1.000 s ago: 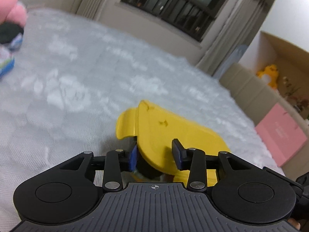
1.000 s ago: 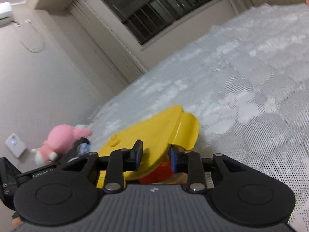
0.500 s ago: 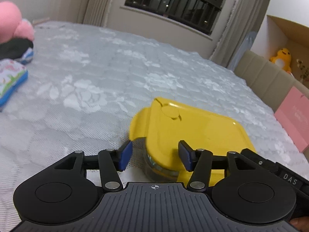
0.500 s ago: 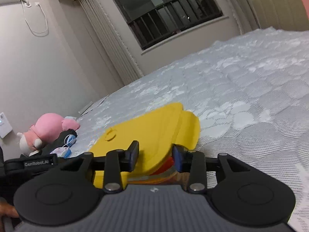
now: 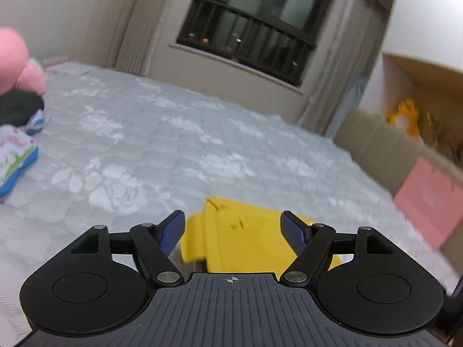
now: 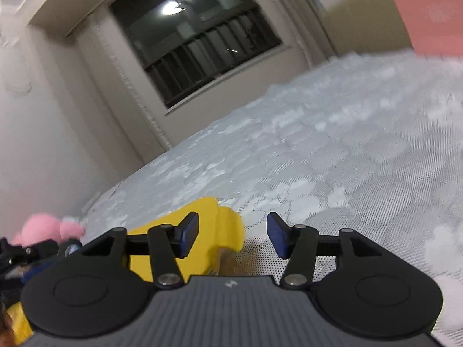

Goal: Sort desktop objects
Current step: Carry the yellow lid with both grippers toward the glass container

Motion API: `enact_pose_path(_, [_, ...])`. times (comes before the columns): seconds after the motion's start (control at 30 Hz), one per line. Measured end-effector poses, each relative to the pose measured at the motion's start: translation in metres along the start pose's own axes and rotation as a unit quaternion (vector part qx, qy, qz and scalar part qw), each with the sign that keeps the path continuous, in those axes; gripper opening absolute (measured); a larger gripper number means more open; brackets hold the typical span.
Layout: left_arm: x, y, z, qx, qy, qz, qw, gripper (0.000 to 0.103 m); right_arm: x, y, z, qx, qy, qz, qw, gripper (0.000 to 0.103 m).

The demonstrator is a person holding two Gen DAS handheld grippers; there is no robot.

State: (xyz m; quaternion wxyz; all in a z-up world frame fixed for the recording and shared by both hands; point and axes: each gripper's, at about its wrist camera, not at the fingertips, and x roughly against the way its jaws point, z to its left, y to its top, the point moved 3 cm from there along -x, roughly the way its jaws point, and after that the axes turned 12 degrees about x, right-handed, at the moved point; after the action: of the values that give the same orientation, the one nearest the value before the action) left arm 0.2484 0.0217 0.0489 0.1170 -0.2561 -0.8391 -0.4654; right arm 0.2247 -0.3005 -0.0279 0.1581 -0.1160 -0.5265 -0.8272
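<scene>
Two grippers face one flat yellow plastic case (image 5: 249, 237) lying on the bed (image 5: 179, 150), and neither has hold of it. The left gripper (image 5: 233, 228) has just been opening its jaws; they now stand wide, the blue pads to either side of the case's near end and clear of it. The right gripper (image 6: 233, 235) has also just been opening its jaws; they stand about half apart, with the case's tabbed corner (image 6: 228, 228) between them near the left pad, whether touching it the blur does not show, and the right pad clear.

In the left wrist view, the pale quilted cover runs from the case toward 12 o'clock, up to a dark barred window (image 5: 251, 37). At 9 o'clock lie a pink plush toy (image 5: 17, 66), a black item (image 5: 20, 107) and a white patterned pouch with a blue edge (image 5: 14, 162). At 3 o'clock stands a pink box (image 5: 428, 202) against a beige padded panel (image 5: 385, 150), with a yellow soft toy (image 5: 403, 115) at 2 o'clock.
</scene>
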Motion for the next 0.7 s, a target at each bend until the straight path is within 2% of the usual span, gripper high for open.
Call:
enact_pose_path(0.07, [-0.013, 0.005, 0.008, 0.017, -0.002, 0.000, 0.9999, 0.078, -0.013, -0.003, -0.013, -0.051, 0.014, 0.012, 0.999, 0.057])
enact_pose_path(0.17, [-0.027, 0.008, 0.022, 0.040, -0.011, 0.001, 0.9991, 0.077, -0.028, -0.012, -0.028, -0.094, 0.019, 0.025, 0.995, 0.059])
enact_pose_path(0.3, [-0.045, 0.011, 0.047, 0.079, -0.010, 0.027, 0.9965, 0.077, -0.040, -0.019, -0.036, -0.121, 0.037, 0.012, 0.992, 0.061])
enact_pose_path(0.4, [-0.057, 0.008, 0.060, 0.106, -0.007, 0.047, 0.9933, 0.077, -0.050, -0.021, -0.031, -0.128, 0.057, 0.010, 0.990, 0.055])
enact_pose_path(0.53, [-0.074, -0.001, 0.063, 0.137, -0.054, 0.110, 0.9829, 0.075, -0.041, -0.027, -0.014, -0.078, 0.046, -0.008, 0.996, 0.040])
enact_pose_path(0.57, [-0.075, -0.003, 0.062, 0.135, -0.055, 0.114, 0.9828, 0.075, -0.038, -0.028, -0.008, -0.060, 0.041, -0.011, 0.997, 0.041])
enact_pose_path(0.7, [-0.070, -0.003, 0.058, 0.101, -0.030, 0.087, 0.9906, 0.077, -0.034, -0.033, 0.015, 0.015, 0.002, -0.023, 1.000, 0.044])
